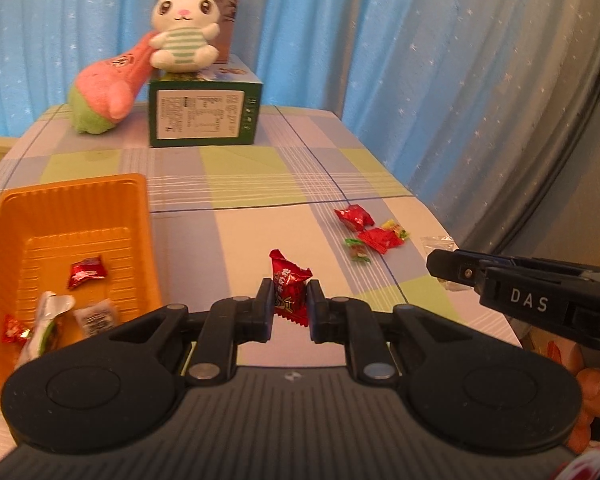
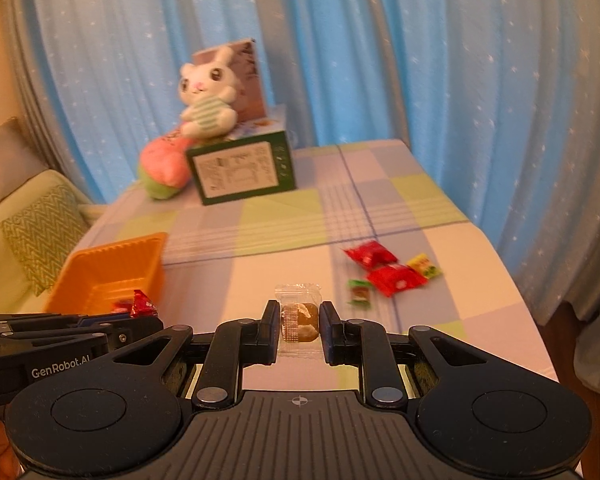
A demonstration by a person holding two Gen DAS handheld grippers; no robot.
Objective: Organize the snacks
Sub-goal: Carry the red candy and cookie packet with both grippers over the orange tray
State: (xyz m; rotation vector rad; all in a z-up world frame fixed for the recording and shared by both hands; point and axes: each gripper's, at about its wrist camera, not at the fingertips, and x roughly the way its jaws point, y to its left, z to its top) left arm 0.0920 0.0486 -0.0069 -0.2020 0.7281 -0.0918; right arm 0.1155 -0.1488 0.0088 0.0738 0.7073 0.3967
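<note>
Warm dim light, fisheye bending, slight blur.

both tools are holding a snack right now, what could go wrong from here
1. The left tool pinches only the lower part of the red candy, so it could slip out before the orange tray.
2. The right tool grips a clear wrapper around a brown sweet; slick film may slide free.
3. The two tools are close together, so they could bump over the tray.

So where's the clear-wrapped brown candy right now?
The clear-wrapped brown candy is pinched in the right gripper, centre of the right wrist view, above the table.
</note>
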